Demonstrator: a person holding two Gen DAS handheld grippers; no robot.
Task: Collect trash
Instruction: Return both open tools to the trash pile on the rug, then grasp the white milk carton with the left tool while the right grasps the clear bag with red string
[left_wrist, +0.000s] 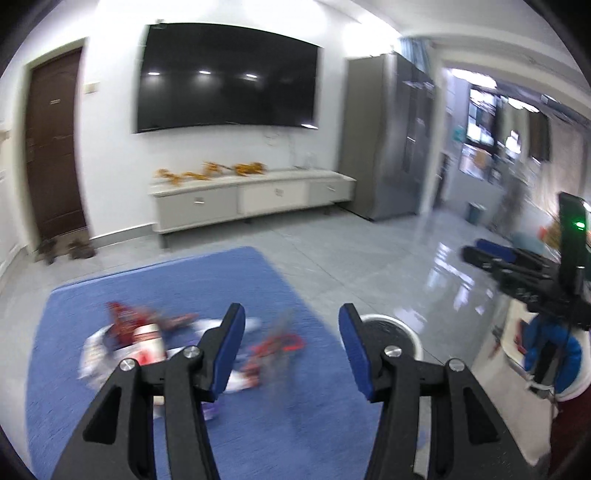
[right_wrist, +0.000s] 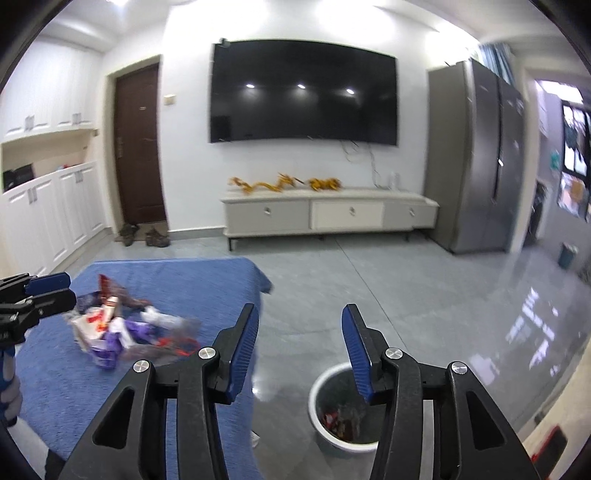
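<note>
Hovering above a blue-covered tabletop (left_wrist: 229, 280), left gripper (left_wrist: 291, 332) with fingers spread apart, gripping nothing. Lying in a blurred pile at about 10 o'clock of that gripper, red, white and purple trash wrappers (left_wrist: 144, 339). Sitting on the grey floor just beside the tabletop's edge, a white bin (right_wrist: 332, 406), already holding a few wrappers. Hanging over that bin, right gripper (right_wrist: 300, 336) with fingers likewise apart and carrying nothing. Showing the same trash pile (right_wrist: 122, 328) at 9 o'clock in the right wrist view. Standing far back at 12 o'clock, a wall television (right_wrist: 303, 92) above a low cabinet (right_wrist: 328, 214).
</note>
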